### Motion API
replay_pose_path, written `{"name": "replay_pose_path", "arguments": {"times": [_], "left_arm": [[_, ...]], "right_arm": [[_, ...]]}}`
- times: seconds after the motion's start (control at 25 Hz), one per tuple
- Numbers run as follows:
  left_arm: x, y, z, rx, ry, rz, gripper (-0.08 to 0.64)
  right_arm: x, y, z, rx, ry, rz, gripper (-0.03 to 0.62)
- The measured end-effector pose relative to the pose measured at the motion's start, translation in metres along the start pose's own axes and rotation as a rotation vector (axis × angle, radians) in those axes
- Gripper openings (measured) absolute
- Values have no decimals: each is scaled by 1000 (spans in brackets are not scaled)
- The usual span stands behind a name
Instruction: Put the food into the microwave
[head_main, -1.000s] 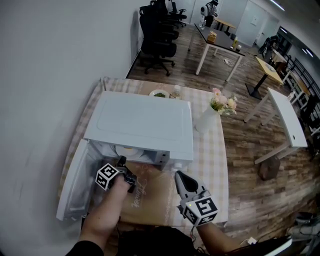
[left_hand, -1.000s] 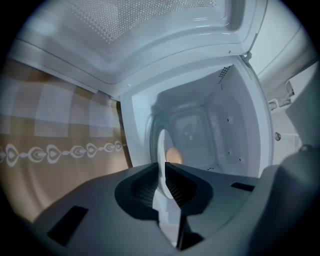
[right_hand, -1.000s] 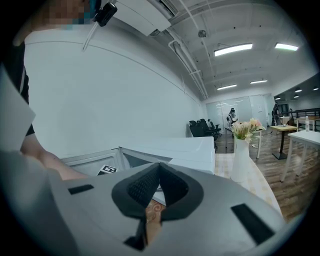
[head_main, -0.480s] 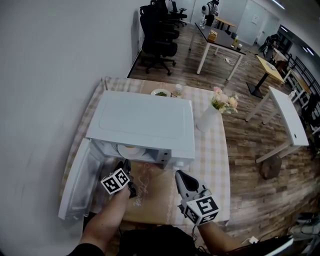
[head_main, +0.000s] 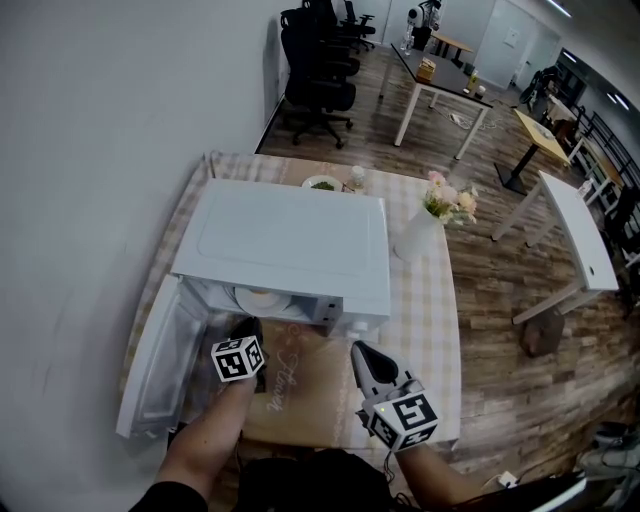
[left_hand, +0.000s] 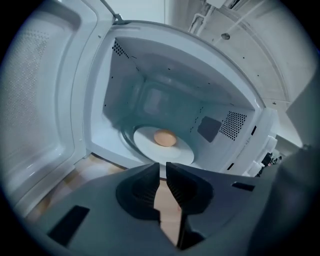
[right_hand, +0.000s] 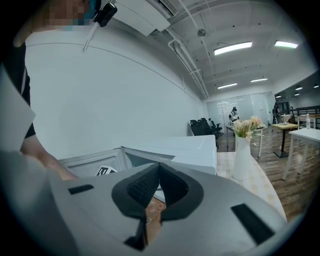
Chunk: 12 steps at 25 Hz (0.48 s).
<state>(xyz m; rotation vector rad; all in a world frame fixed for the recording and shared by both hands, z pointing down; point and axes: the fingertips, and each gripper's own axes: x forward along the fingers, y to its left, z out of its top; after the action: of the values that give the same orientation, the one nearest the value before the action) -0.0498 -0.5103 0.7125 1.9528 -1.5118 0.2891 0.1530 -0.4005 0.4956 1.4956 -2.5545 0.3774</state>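
The white microwave (head_main: 280, 245) stands on the table with its door (head_main: 150, 365) swung open to the left. Inside, a round tan piece of food (left_hand: 165, 138) lies on a white plate (left_hand: 172, 150) on the turntable; the plate (head_main: 262, 298) also shows in the head view. My left gripper (head_main: 248, 326) is just in front of the opening and points into the cavity. Its jaws (left_hand: 162, 165) are closing, a narrow slit remains and nothing is between them. My right gripper (head_main: 357, 348) hangs over the brown mat to the right, shut and empty (right_hand: 159, 165).
A brown mat (head_main: 300, 390) lies on the checked cloth in front of the microwave. A white vase of flowers (head_main: 420, 235) stands to its right. Behind it are a plate of greens (head_main: 321, 185) and a small bottle (head_main: 355, 180). Desks and office chairs fill the room beyond.
My left gripper has rolled about its own axis, so its marker cube now faces differently, and it has stayed close to the microwave opening. The right gripper has not moved.
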Motion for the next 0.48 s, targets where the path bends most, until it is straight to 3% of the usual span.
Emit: {"name": "replay_pose_path", "arguments": {"times": [0.48], "left_arm": [[22, -8, 12, 59, 25, 1, 38]], "right_arm": [[-4, -12, -3, 25, 8, -21, 8]]}}
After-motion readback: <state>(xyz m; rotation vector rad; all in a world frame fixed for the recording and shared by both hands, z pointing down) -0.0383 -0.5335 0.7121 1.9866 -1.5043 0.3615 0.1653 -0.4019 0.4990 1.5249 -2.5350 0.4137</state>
